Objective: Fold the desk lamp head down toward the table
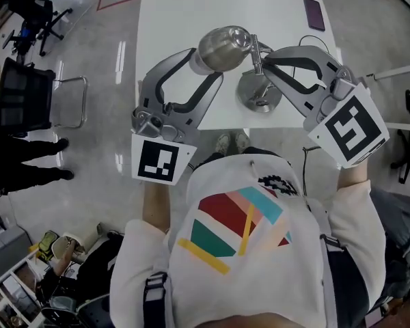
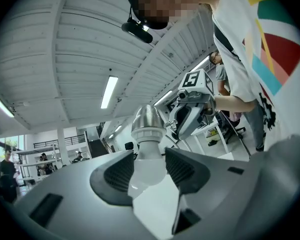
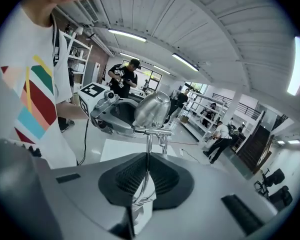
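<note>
A silver desk lamp stands on the white table (image 1: 164,19), its round base (image 1: 258,93) near the front edge. The metal lamp head (image 1: 223,46) lies roughly level and points left, with a white bulb (image 1: 197,61) at its mouth. My left gripper (image 1: 206,64) is shut on that bulb (image 2: 149,159), the pads pressing on both its sides below the metal head (image 2: 147,120). My right gripper (image 1: 263,63) is shut on the thin chrome stem (image 3: 148,149), just under the joint to the head (image 3: 152,109). Each gripper sees the other across the lamp.
A dark purple phone (image 1: 314,14) lies at the table's far right corner. A black chair (image 1: 24,94) and a standing person (image 1: 20,162) are on the floor to the left. Shelves and people fill the room behind.
</note>
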The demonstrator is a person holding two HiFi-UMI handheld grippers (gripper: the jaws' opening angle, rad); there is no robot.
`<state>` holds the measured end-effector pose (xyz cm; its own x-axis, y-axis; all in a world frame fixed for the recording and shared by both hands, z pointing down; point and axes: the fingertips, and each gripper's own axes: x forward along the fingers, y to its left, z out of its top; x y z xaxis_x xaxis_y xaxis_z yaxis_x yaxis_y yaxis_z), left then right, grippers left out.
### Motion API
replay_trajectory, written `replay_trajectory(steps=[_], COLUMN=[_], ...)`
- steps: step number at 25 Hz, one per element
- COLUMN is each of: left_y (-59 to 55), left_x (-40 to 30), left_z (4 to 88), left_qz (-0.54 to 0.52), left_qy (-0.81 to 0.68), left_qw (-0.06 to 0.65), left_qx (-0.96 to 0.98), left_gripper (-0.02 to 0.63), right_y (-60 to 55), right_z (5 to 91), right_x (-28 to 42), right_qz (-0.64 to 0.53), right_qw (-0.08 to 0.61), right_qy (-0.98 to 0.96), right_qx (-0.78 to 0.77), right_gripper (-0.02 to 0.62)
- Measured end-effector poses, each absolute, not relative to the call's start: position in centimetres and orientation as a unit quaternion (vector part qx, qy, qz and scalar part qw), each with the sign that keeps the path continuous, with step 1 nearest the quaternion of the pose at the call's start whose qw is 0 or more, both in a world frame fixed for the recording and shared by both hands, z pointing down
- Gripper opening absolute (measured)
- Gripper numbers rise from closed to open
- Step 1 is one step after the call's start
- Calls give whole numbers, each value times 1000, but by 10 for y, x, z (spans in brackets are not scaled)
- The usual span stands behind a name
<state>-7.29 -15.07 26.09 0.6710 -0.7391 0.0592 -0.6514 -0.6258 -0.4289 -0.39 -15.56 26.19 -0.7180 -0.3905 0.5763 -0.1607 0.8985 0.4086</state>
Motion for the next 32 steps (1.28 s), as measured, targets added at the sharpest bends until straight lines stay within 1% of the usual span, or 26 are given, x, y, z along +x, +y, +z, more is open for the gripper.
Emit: replay_trajectory(steps=[3,6,7,12,19,24,27,29,32], left_y=[-150,-148,-150,-157,-154,-149,-128,-120,-122], left_x=[-71,-63,-61,-60,-63,-65,-78,-89,-85], left_z=[250,246,250,261,254,251,228,205,178], left_qz=[-133,-184,-197,-247,-299,-278,-241,-213,-183], left_qy=[379,370,365,358,342,337,349,350,312], left_qw=[235,317,332,354,420,407,422,396,330], left_qx=[-885,-853,-847,-828,-786,-802,-801,-822,-872], left_gripper=[241,222,222,222,219,219,219,219,219], right_y=[-155,-152,-152,-153,-153,-152,-150,-147,-146], right_z=[258,260,265,276,274,274,266,261,260], right_x=[-4,-2,-1,0,-3,-5,-6,-4,0], right_qz=[-156,-151,-151,-152,-163,-163,-167,-157,-150], right_qw=[356,364,364,355,364,360,356,357,370], right_qy=[-909,-908,-910,-914,-909,-911,-910,-912,-907], right_qx=[148,138,133,122,121,121,131,123,133], right_gripper=[32,32,32,32,34,34,34,34,34])
